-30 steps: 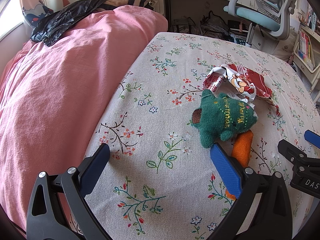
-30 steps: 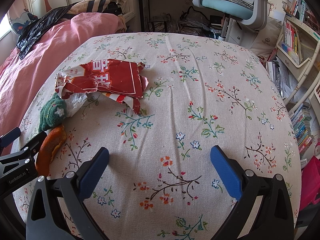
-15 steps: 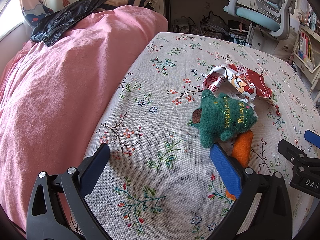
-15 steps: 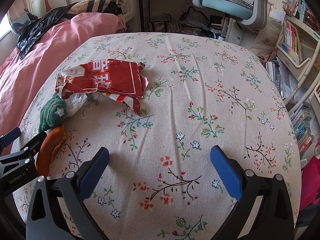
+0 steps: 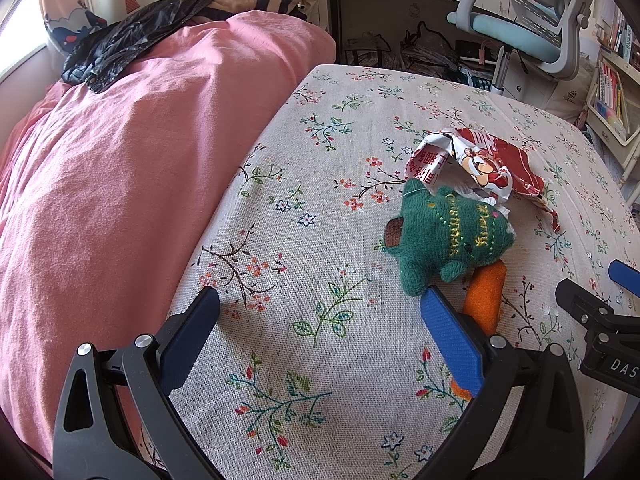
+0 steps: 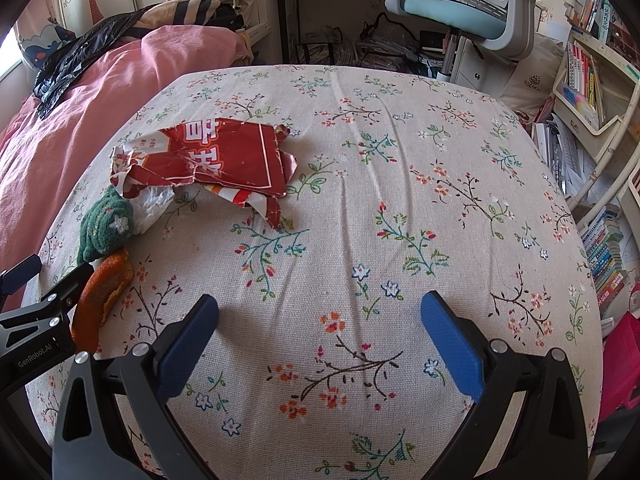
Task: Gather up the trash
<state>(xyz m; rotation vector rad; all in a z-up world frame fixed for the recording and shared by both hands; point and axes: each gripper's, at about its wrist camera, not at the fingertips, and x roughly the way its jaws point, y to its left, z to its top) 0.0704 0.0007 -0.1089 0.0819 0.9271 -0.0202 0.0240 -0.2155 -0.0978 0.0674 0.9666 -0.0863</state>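
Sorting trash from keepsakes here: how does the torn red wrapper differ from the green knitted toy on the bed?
The red wrapper is thin, glossy, torn and creased, lying mostly flat; the green knitted toy is soft, fuzzy, plump and intact. The wrapper bears white printed characters and a cartoon figure; the toy bears gold stitched lettering. The wrapper spreads wider than the toy. Both rest on the floral cover, touching each other, and neither is gripped.

1. Setting: home bedroom, doubling as a study.
2. Bed with pink duvet (image 5: 120, 168) along the left side.
3. Floral cloth (image 6: 400, 184) covers the near surface.
4. Swivel chair (image 6: 460, 4) by drawers.
5. Bookshelves (image 6: 588, 80) on the right; books stacked on the floor.
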